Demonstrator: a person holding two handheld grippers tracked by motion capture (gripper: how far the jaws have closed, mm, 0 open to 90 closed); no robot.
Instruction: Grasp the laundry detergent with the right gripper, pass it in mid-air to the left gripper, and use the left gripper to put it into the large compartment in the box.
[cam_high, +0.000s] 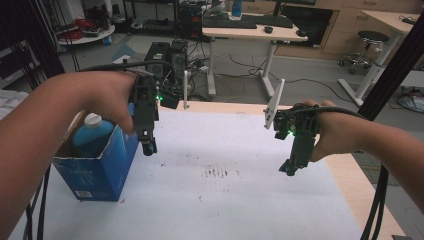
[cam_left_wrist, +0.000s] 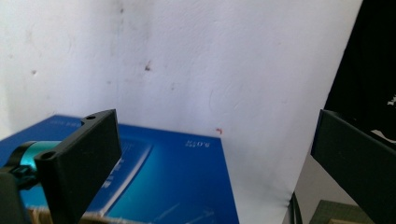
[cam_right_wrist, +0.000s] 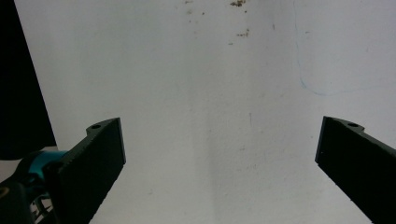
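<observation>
Two grippers, left (cam_high: 148, 148) and right (cam_high: 292, 169), jaws wide, over stained white table (cam_high: 240, 200).

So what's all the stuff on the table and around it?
box: one, blue, left side of the table, top open
bottle: one, blue with a white cap, standing in the box
table: one, white sheet on wood, small dark marks near the middle
desk: one, pale top, far behind, a keyboard on it
stool: one, black seat, far right
left tool: one, black, held beside the box, jaws open, nothing between them
right tool: one, black, held over the table's right side, jaws open, nothing between them
</observation>
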